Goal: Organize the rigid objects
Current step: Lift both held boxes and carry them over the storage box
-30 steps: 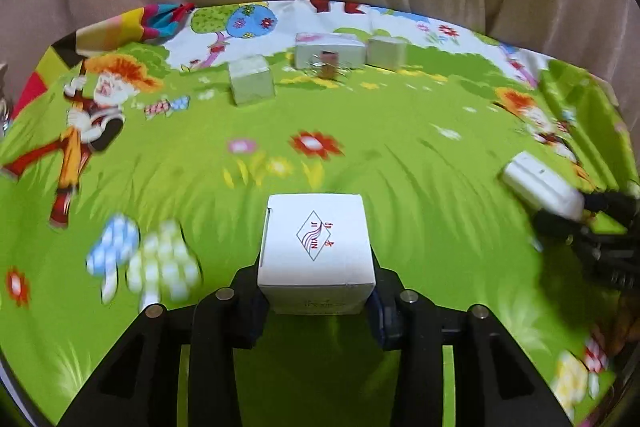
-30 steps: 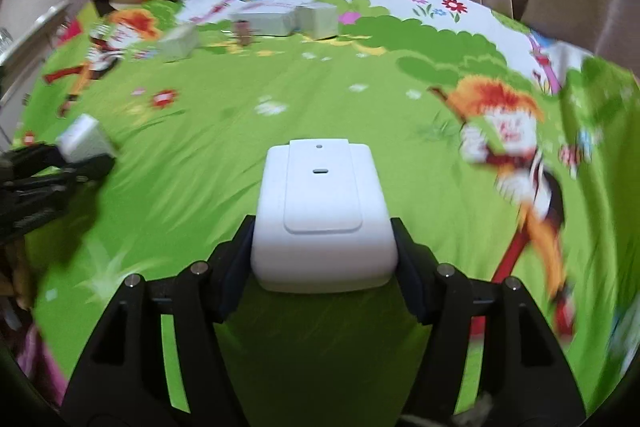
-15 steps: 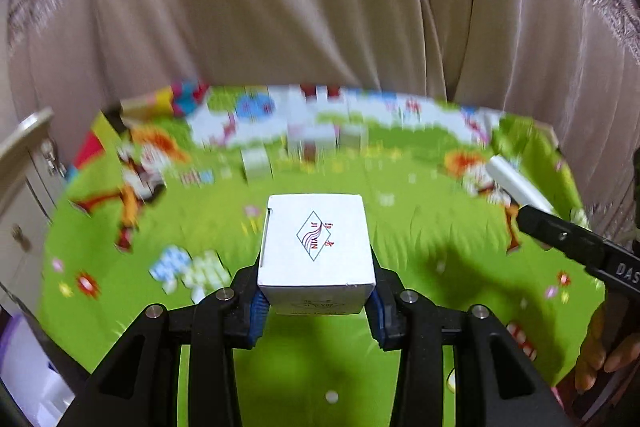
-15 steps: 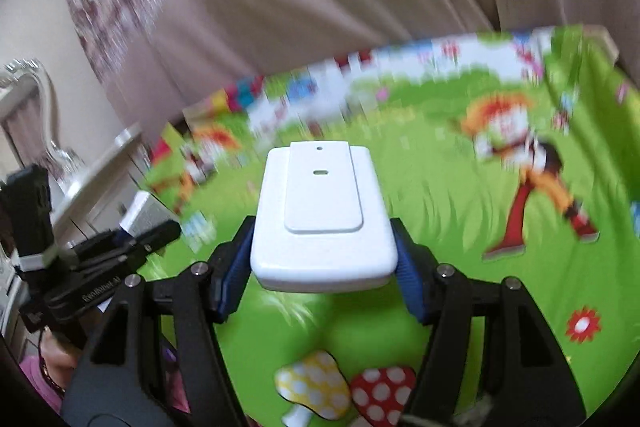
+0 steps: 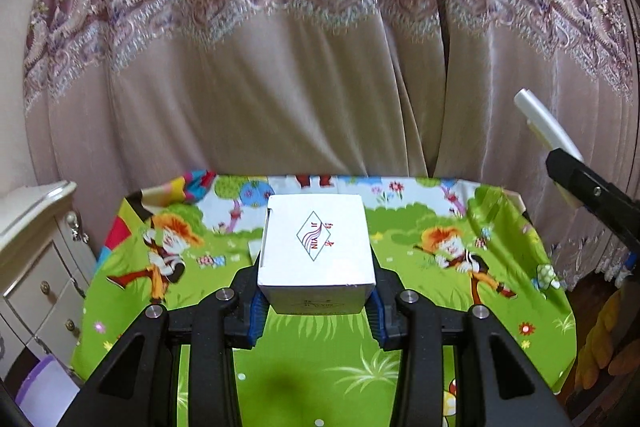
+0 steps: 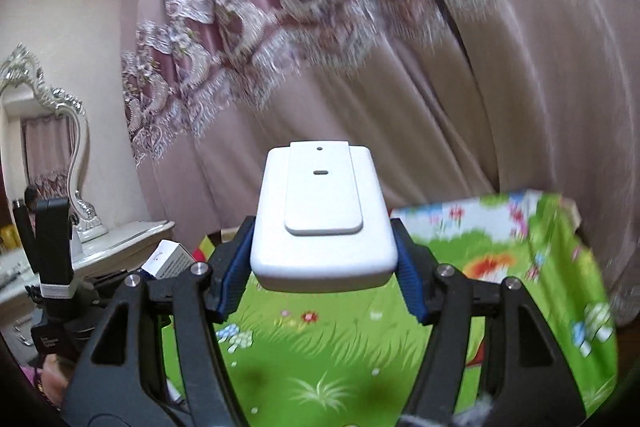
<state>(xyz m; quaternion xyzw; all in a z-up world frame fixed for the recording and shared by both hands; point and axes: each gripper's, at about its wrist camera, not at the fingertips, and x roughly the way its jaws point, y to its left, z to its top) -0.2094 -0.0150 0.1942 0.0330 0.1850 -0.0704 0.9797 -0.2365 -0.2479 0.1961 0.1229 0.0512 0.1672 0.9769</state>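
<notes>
Left gripper point(image 5: 316, 301): jaws closed on the white carton point(image 5: 316, 247), blue pads bearing on its two side walls near the bottom edge. The carton is held clear above the cartoon tablecloth point(image 5: 420, 339), over the cloth's middle, printed top face toward the camera.

Right gripper point(image 6: 324, 277): jaws closed on the white plastic case point(image 6: 322, 219), pads on its long sides toward the near end. The case is held above the near left part of the tablecloth point(image 6: 400, 339), its far end tilted up toward the curtain point(image 6: 460, 99).

Handling, judged from appearance. The carton looks like thin paperboard: light, stiff at the corners, but the walls would probably dent under hard squeeze. The low grip across opposite walls, close to the folded bottom, seems the sound place. The case looks like smooth moulded plastic with rounded edges: rigid, probably light, likely slippery. A grip on the flat parallel sides suits it; the rounded corners would let it squirm out.

Writing. The carton top carries a diamond-shaped logo with red wavy lines; the letters read roughly "JI YIN", with red characters beside it that cannot be read. A faint line of print on the carton's front face is too small to make out. The case shows no text, only a raised panel with a small hole and a short slot.

In the right wrist view the carton point(image 6: 168, 259) appears to the left of the case, in the other gripper's jaws.
</notes>
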